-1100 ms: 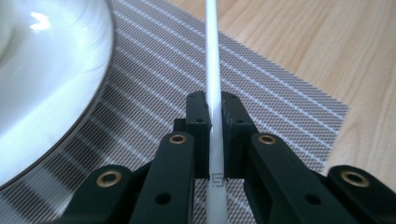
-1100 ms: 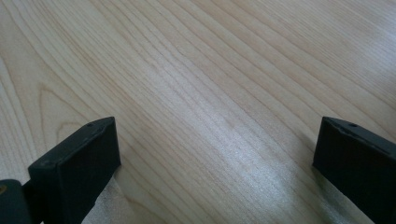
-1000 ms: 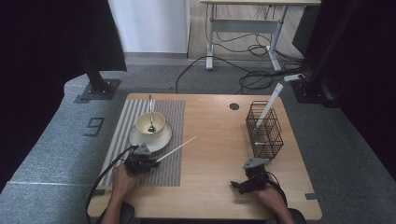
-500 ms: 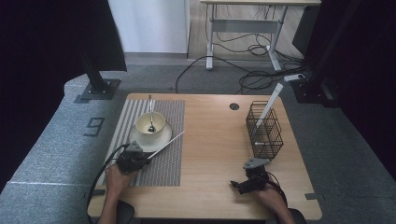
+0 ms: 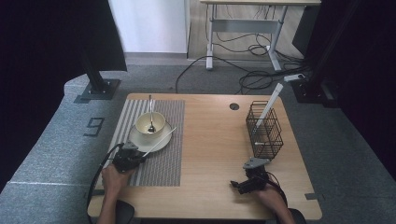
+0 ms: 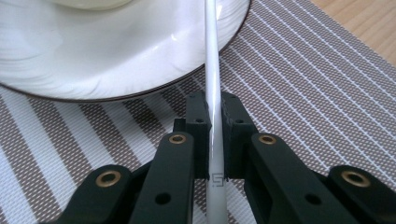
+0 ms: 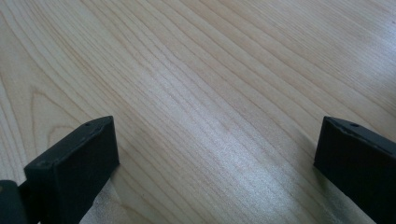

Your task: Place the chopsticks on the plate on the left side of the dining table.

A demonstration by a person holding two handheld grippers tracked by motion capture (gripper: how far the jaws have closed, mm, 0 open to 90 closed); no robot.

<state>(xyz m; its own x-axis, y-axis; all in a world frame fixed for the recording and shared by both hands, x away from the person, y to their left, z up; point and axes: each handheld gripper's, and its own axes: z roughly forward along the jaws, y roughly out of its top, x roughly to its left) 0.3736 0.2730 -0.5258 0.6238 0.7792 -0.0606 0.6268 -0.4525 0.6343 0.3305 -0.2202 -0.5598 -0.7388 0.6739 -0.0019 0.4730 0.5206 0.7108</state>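
Observation:
My left gripper [image 5: 139,157] [image 6: 214,101] is shut on a thin white stick [image 5: 159,142] [image 6: 212,70], low over the striped placemat [image 5: 161,163]. The stick slants up and to the right, and its far end lies over the rim of the white plate [image 5: 140,141] [image 6: 140,56]. On that plate stands a cream bowl [image 5: 150,123] with a metal spoon [image 5: 151,114] in it. My right gripper [image 5: 236,185] [image 7: 215,140] rests open on the bare wood at the front right, nothing between its jaws.
A black wire basket [image 5: 265,130] stands at the right of the wooden table [image 5: 215,140] with a second white stick [image 5: 270,103] leaning out of it. A round cable hole [image 5: 234,106] sits at the back edge.
My left gripper has carried the white stick to the left, so its far end has come from over the bare wood to the plate's rim. The right gripper has stayed still.

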